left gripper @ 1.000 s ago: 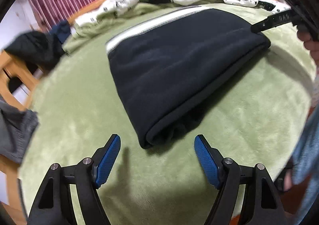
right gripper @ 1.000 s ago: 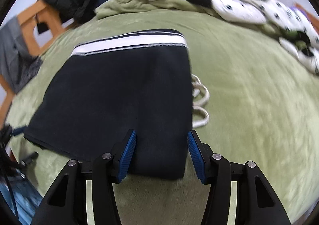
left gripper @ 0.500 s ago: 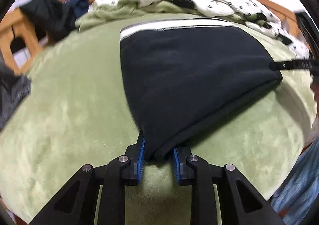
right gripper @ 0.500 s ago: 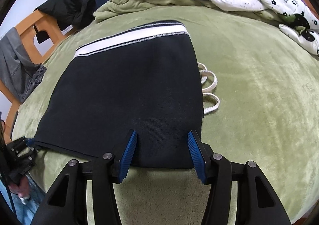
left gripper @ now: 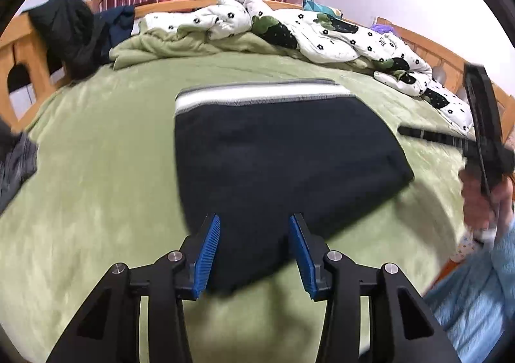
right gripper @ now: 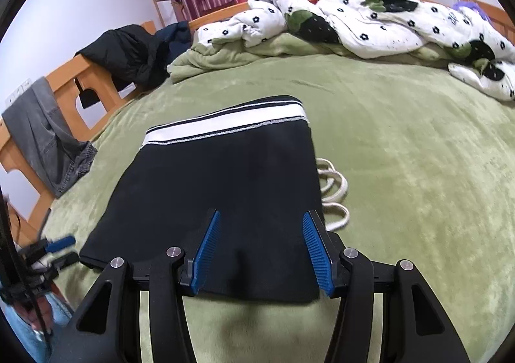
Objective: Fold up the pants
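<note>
Black pants with a white striped waistband lie folded into a flat rectangle on the green bed cover; they also show in the right wrist view. My left gripper is open above the near left corner of the pants. My right gripper is open above the near right edge. The white drawstring sticks out at the right side of the pants. The right gripper shows at the right edge of the left wrist view, and the left gripper at the lower left of the right wrist view.
A white flowered duvet and a bunched green blanket lie at the head of the bed. Dark jackets and grey trousers hang on the wooden bed frame at the left.
My left gripper was shut on the near corner of the pants half a second ago; it has let go, opened and pulled back. Both grippers have risen a little.
</note>
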Demonstrator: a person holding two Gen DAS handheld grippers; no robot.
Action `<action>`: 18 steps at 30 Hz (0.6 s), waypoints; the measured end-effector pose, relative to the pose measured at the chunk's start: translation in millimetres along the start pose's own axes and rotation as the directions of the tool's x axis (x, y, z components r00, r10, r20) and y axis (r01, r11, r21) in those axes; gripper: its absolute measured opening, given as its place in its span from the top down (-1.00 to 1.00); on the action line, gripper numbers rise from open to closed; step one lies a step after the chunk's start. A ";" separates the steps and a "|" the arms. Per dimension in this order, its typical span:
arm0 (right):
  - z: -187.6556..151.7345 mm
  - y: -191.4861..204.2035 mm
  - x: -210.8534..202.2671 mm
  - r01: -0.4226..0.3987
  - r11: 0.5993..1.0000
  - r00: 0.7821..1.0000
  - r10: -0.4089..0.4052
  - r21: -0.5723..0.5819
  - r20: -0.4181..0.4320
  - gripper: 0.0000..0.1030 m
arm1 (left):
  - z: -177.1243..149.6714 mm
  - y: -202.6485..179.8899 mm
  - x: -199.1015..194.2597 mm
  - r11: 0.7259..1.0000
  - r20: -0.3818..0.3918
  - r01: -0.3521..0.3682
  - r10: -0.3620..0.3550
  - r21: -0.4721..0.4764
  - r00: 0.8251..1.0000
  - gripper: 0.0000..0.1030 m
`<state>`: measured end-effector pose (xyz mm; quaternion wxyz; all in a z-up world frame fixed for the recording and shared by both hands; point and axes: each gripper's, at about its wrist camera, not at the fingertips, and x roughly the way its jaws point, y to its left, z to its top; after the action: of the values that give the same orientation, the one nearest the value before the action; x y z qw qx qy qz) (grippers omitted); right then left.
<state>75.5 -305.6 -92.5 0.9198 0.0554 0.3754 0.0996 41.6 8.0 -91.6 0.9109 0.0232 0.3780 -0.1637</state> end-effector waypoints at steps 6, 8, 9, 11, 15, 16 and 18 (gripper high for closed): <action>-13.1 15.7 34.7 0.062 0.989 0.995 -0.071 -0.132 -0.069 0.02 | 7.3 -19.4 46.3 1.000 -0.064 -0.003 0.005 0.025 0.998 0.17; -23.3 19.2 35.5 0.102 0.979 0.991 -0.116 -0.178 -0.068 0.02 | -15.1 -26.7 52.4 0.994 -0.053 -0.045 0.051 0.097 0.997 0.18; -28.5 22.4 32.3 0.114 0.973 0.990 -0.129 -0.203 -0.061 0.02 | -23.4 -31.1 47.0 0.989 -0.022 -0.066 0.070 0.135 0.997 0.16; -38.1 24.7 27.6 0.130 0.964 0.985 -0.153 -0.234 -0.085 0.02 | -34.5 -34.5 35.0 0.986 -0.015 -0.064 0.067 0.156 0.998 0.12; -48.6 17.9 25.6 0.089 0.973 0.984 -0.119 -0.215 -0.130 0.03 | -43.8 -16.0 25.8 0.994 -0.034 0.016 -0.012 0.108 0.999 0.02; -48.4 19.0 25.3 0.085 0.971 0.984 -0.116 -0.223 -0.133 0.03 | -43.0 -11.6 24.3 0.995 -0.033 0.025 -0.022 0.098 0.999 0.02; -44.8 18.5 21.4 0.070 0.968 0.984 -0.107 -0.240 -0.143 0.07 | -39.6 -5.6 19.2 0.996 -0.041 0.045 -0.042 0.079 0.998 0.02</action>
<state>56.3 -281.5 -135.7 0.8916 -0.0782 0.4333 0.1058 25.5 3.9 -132.7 0.8978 0.0547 0.3896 -0.1978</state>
